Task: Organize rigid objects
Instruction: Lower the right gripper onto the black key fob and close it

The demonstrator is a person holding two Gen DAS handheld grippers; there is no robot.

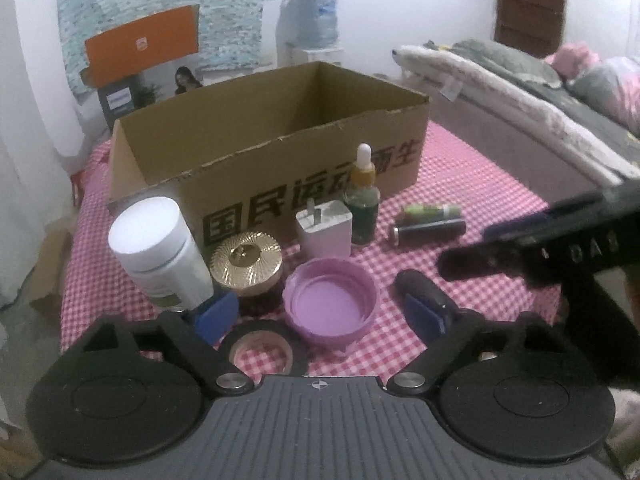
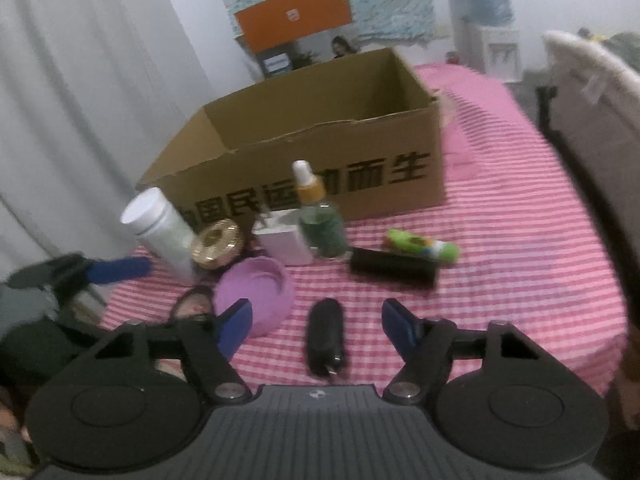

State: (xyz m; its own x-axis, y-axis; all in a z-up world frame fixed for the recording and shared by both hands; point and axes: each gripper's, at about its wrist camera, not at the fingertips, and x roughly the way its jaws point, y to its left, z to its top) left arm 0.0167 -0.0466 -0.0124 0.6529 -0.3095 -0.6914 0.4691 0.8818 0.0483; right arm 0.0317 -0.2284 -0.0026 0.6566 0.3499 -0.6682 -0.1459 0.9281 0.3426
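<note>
One cardboard box, two bottles, one purple cap, one charger, one tape roll

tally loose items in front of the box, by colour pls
White: 2 – jar, charger
Gold: 1 – lid
Purple: 1 – cap
Green: 2 – dropper, tube
Black: 3 – cylinder, fob, tape
Total: 9

Black left gripper – blue pads, silver screws, ribbed grey body – right gripper alike
</note>
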